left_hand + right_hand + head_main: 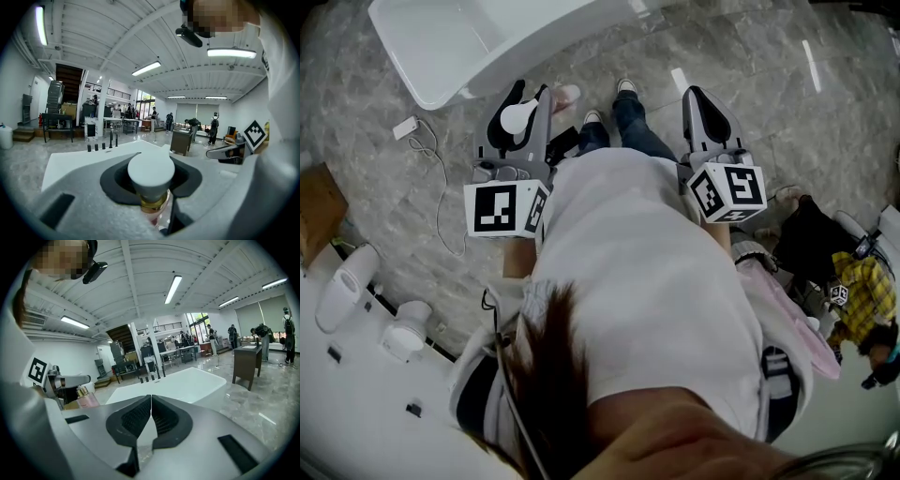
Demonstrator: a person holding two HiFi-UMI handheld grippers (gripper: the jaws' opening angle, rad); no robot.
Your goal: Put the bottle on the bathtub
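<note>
One bottle [151, 174] clamped in the left hand-held gripper [525, 105]; right hand-held gripper [151, 401] closed, empty; one bathtub [441, 42]

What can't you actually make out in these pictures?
Pink bottle with white cap: body mostly hidden inside the left tool, left gripper view.
White bathtub: cut off by the head view's top edge.
People across the hall: too small, both gripper views.
</note>
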